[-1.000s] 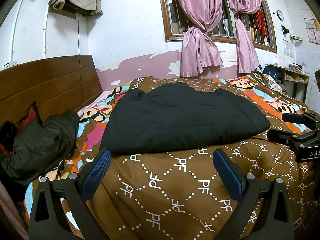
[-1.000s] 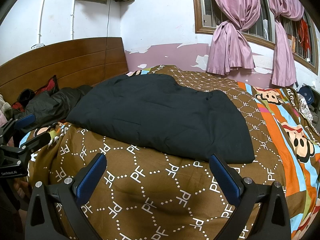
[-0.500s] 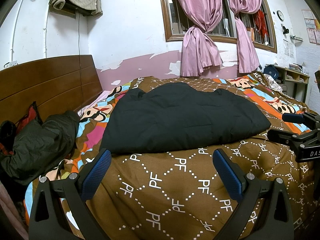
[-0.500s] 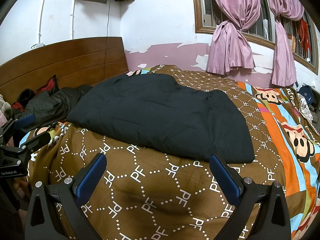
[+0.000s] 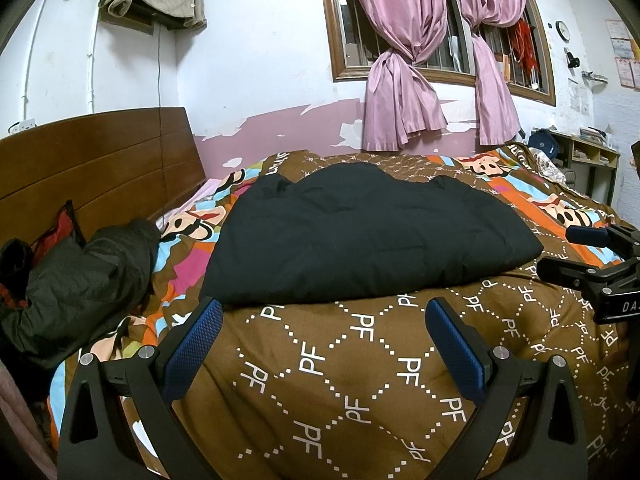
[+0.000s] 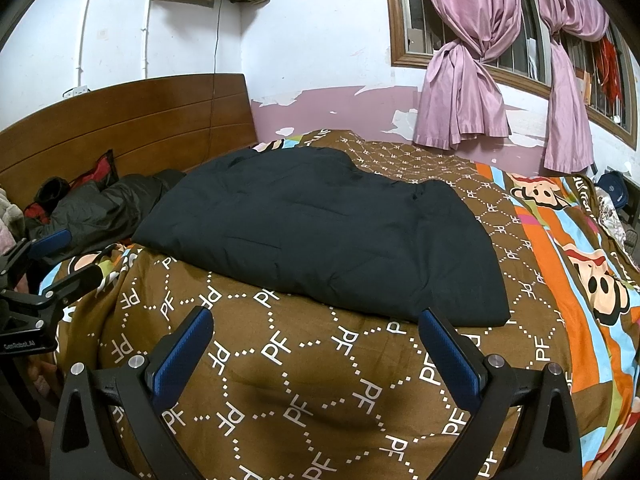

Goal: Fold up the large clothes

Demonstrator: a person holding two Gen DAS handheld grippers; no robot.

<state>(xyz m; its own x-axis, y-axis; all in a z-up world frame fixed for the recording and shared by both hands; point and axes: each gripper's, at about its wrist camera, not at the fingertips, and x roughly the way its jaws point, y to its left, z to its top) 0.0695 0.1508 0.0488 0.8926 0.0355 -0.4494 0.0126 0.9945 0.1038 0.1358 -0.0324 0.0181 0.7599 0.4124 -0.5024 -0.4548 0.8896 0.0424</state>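
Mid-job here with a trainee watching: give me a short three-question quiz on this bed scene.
1. True or false: the left hand-held gripper is shut on the black padded garment.
2. What lies against the wooden headboard: (a) dark crumpled jacket, (b) a laptop, (c) a basket?
3. Fill in: the black padded garment lies on a brown ____ printed with "PF".

Key: 1 false, both hand-held grippers (right) are open and short of it; 2 a; 3 bedcover.

left gripper (image 5: 324,320): fingers apart, empty | black garment (image 5: 368,236): folded on bedspread (image 5: 360,380)
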